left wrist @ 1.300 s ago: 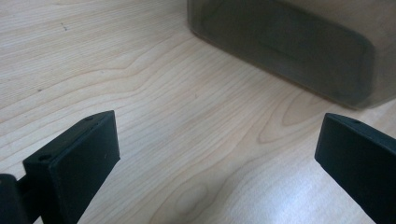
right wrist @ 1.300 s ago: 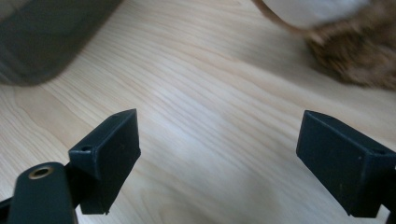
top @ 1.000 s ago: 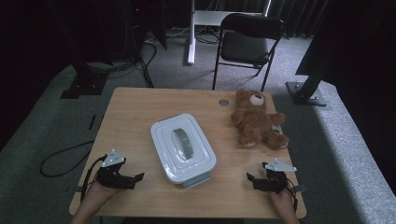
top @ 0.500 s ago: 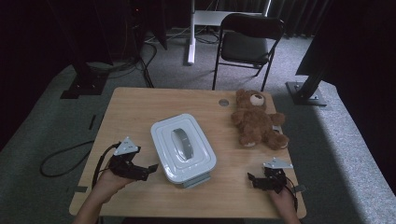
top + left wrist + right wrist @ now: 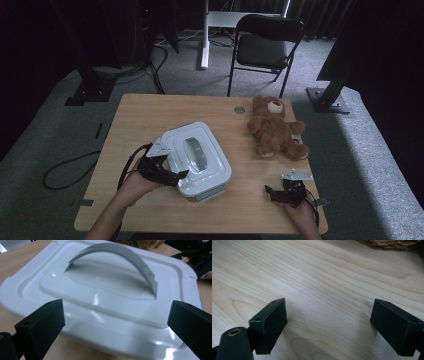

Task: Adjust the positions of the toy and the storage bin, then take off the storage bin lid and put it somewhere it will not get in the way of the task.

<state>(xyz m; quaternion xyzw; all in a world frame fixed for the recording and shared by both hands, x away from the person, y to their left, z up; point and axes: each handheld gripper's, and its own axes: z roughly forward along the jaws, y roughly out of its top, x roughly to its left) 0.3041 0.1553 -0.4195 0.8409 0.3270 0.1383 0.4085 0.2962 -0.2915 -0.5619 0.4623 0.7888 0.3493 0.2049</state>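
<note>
A pale grey lidded box (image 5: pixel 197 159) with an arched handle (image 5: pixel 194 153) sits mid-table. In the left gripper view its lid (image 5: pixel 105 287) and handle (image 5: pixel 120 255) loom close. My left gripper (image 5: pixel 176 176) is open right at the box's left front edge, jaws spread wide before the lid (image 5: pixel 117 322). My right gripper (image 5: pixel 270 192) rests open near the table's front right, with bare wood (image 5: pixel 329 315) between its jaws. A brown teddy bear (image 5: pixel 274 127) lies at the back right.
The wooden table (image 5: pixel 145 115) has a round grommet (image 5: pixel 240 109) near its far edge. A black chair (image 5: pixel 267 42) and stand bases are on the carpet beyond. Cables trail off the table's left side.
My left gripper has moved right and forward, from the table's front left up to the box's edge. The right gripper has barely shifted.
</note>
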